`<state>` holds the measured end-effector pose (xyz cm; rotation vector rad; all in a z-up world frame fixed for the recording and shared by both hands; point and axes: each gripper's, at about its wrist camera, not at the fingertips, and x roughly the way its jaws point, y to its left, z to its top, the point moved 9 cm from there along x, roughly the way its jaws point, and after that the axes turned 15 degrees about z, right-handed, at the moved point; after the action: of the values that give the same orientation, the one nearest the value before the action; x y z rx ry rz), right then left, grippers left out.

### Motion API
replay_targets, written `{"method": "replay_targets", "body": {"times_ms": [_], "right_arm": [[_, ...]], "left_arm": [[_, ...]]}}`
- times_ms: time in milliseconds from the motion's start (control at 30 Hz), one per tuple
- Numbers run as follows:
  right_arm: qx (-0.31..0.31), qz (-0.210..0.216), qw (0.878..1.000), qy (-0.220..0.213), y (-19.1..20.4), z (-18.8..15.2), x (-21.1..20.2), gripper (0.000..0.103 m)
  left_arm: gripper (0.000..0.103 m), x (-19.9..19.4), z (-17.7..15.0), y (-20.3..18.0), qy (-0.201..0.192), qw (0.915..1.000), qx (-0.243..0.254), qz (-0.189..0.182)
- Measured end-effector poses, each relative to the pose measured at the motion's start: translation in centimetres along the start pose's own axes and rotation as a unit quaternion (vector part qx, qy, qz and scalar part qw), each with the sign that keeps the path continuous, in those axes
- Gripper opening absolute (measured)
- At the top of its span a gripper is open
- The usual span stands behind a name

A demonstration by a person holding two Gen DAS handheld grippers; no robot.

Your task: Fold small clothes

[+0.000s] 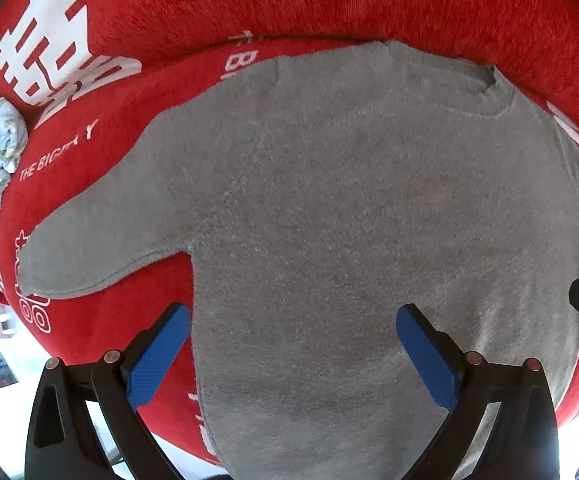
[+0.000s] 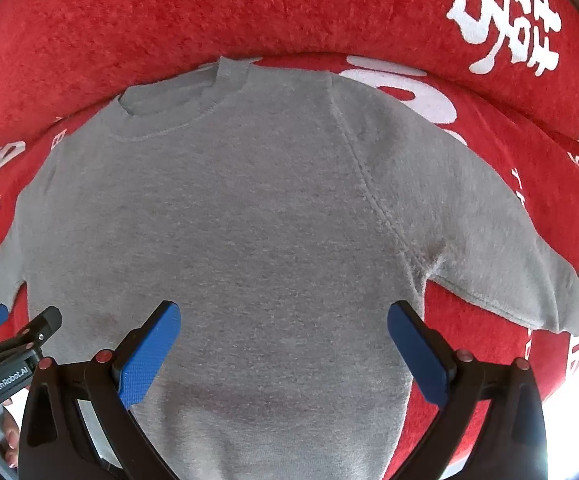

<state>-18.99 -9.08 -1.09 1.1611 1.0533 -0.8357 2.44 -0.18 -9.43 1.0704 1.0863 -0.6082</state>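
Both grippers hover with blue-padded jaws spread apart, holding nothing: the left gripper [image 1: 293, 344] above the lower left of a small grey knit short-sleeved sweater [image 1: 349, 220], the right gripper [image 2: 283, 340] above its lower right. The sweater lies flat, neckline away, both sleeves spread, on a red plush cover with white lettering [image 2: 169, 20]. Folding seems not yet begun; the next move likely calls for pinching a sleeve or side edge and carrying it inward.

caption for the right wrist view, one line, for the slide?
Open right gripper above a grey short-sleeved top laid flat on a red printed cover, before folding.
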Motion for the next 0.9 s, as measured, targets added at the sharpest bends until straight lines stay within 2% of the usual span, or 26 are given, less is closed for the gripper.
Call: {"method": "replay_targets", "body": {"times_ms": [333, 533, 900], "right_arm": [[-0.006, -0.001, 1.000, 0.000, 0.5, -0.1, 0.0, 0.103], [-0.009, -0.002, 1.000, -0.001, 0.4, -0.3, -0.1, 0.103], [-0.004, -0.005, 1.000, -0.002, 0.4, -0.6, -0.3, 0.103]], "left_arm": [[0.103, 0.2, -0.2, 0.8, 0.000, 0.9999, -0.014, -0.002], [0.103, 0.4, -0.6, 1.5, 0.003, 0.9998, -0.016, 0.014], [0.103, 0.5, -0.8, 2.4, 0.006, 0.9998, -0.017, 0.007]]}}
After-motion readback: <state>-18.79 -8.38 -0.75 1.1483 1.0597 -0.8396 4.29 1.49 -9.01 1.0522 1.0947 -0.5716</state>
